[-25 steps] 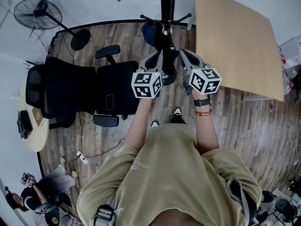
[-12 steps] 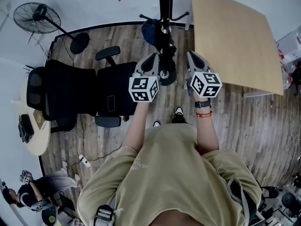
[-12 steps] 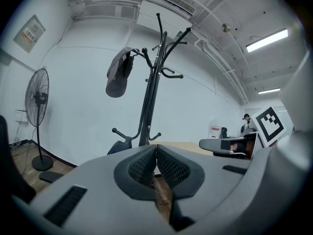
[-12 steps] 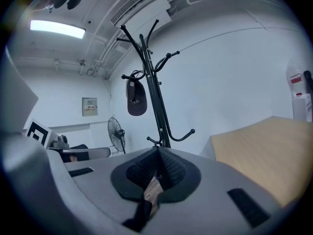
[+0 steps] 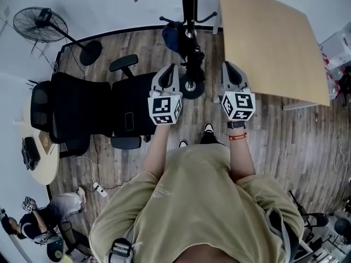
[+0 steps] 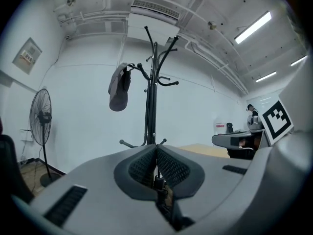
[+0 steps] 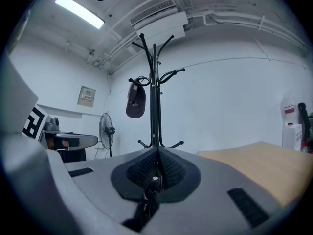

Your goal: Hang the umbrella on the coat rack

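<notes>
The black coat rack (image 5: 189, 4) stands straight ahead, its round base (image 5: 192, 86) on the floor between my two grippers. A dark, cap-like item (image 6: 119, 88) hangs from an upper left hook, also visible in the right gripper view (image 7: 135, 102). A black bundle (image 5: 193, 53) hangs close along the pole below the lower hooks; I cannot tell if it is the umbrella. My left gripper (image 5: 170, 67) and right gripper (image 5: 228, 64) flank the base, both shut with nothing in them. Pads meet in each gripper view (image 6: 156, 148) (image 7: 157, 153).
Black office chairs (image 5: 93, 106) stand left of the rack. A light wooden table (image 5: 263, 43) is at the right. A floor fan (image 5: 41, 21) stands at the far left, a round table (image 5: 35, 158) at the left edge, and a seated person (image 5: 44, 229) at the bottom left.
Both grippers have drawn back from the rack pole and spread apart, the left going left, the right going right. They stay shut.
</notes>
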The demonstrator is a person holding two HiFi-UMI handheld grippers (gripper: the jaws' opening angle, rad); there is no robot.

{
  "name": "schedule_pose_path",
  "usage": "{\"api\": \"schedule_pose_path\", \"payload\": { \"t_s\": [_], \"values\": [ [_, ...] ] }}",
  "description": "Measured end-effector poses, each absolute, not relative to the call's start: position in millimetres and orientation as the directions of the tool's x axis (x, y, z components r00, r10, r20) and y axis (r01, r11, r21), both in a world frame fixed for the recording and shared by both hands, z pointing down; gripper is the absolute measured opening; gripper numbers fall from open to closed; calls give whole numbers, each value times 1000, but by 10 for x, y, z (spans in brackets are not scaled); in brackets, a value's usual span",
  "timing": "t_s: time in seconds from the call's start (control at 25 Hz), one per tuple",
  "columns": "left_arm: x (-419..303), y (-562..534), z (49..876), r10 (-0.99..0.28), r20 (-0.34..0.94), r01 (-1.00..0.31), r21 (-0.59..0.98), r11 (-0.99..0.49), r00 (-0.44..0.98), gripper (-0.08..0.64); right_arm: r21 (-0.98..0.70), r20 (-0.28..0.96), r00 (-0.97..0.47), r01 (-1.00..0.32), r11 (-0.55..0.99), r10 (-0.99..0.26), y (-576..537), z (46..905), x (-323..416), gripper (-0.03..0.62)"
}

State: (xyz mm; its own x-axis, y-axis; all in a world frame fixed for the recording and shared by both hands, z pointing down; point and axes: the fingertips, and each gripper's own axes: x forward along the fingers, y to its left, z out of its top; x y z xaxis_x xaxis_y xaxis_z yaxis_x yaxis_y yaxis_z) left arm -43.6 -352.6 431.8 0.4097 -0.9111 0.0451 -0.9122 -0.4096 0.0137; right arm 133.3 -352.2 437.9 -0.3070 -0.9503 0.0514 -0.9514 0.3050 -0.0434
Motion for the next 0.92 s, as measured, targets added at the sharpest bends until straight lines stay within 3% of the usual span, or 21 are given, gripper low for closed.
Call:
{"api": "schedule_pose_path", "payload": {
  "t_s": [0.92],
  "values": [
    [-434, -3704, 4678, -926, 112, -932, 38, -359, 361, 25, -66, 85, -358, -933, 353, -930, -3689, 4540, 1260, 15]
  ]
}}
